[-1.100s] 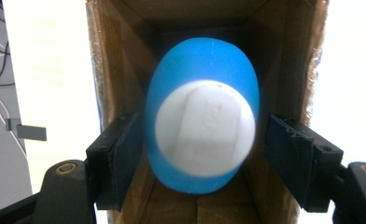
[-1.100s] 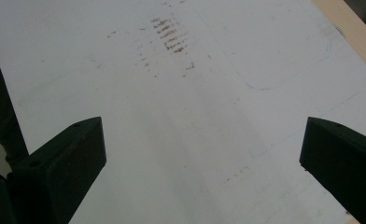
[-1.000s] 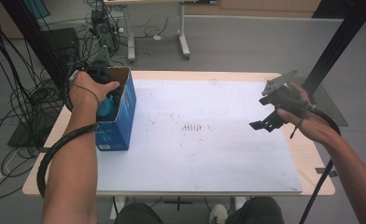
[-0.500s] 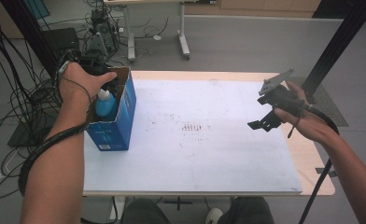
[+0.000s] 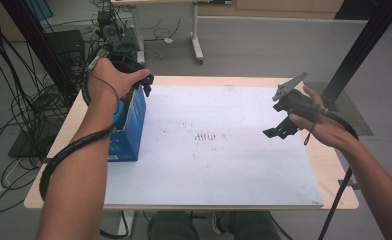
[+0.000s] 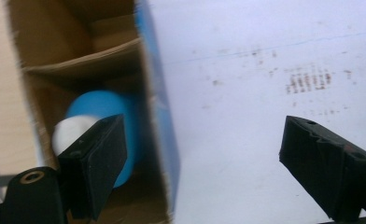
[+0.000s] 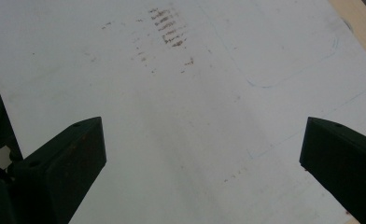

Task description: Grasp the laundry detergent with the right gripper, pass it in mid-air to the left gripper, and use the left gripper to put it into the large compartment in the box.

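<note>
The left tool [image 6: 204,172] has just been opening, nothing between its jaws, above the blue bottle [image 6: 104,121] in the box [image 5: 134,120]; the right tool [image 7: 202,168] stands wide apart over the table [image 5: 244,165].

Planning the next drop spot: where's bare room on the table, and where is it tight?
Free: the white sheet from the blue box across to the right tool, and its whole near half. Only faint brown marks at the middle. Tight: the left edge, where the box, with a blue bottle inside, sits under the left tool.
</note>
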`<state>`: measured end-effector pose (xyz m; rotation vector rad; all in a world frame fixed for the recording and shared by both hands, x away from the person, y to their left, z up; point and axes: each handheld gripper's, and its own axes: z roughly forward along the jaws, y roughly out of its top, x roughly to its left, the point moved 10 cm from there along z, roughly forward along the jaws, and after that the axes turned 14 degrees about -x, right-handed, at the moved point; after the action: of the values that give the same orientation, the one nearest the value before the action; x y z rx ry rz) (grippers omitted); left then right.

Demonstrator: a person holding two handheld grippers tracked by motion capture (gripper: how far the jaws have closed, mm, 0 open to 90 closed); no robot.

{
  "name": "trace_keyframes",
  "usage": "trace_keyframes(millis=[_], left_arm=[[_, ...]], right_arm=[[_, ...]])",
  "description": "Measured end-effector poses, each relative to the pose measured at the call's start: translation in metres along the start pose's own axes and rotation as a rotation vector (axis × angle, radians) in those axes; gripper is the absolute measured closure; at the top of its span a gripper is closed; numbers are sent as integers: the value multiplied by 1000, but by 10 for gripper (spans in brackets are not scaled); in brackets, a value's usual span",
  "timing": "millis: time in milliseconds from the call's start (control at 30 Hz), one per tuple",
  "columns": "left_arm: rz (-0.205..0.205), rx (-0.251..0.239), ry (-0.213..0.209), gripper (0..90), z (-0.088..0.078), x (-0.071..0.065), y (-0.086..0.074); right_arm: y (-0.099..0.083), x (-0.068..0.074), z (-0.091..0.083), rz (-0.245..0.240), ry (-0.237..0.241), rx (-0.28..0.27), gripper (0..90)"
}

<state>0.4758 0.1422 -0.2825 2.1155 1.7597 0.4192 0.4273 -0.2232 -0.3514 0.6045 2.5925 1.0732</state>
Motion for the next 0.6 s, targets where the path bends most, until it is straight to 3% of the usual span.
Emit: trace_keyframes(millis=[333, 433, 600], left_arm=[[50, -40, -48, 81, 11, -46, 23], [49, -38, -62, 82, 15, -58, 26], [59, -38, -61, 83, 21, -71, 31]], right_arm=[[-3, -3, -2, -3, -2, 12, 3], [-2, 0, -2, -7, 3, 10, 3], [-3, 0, -2, -12, 7, 10, 3]])
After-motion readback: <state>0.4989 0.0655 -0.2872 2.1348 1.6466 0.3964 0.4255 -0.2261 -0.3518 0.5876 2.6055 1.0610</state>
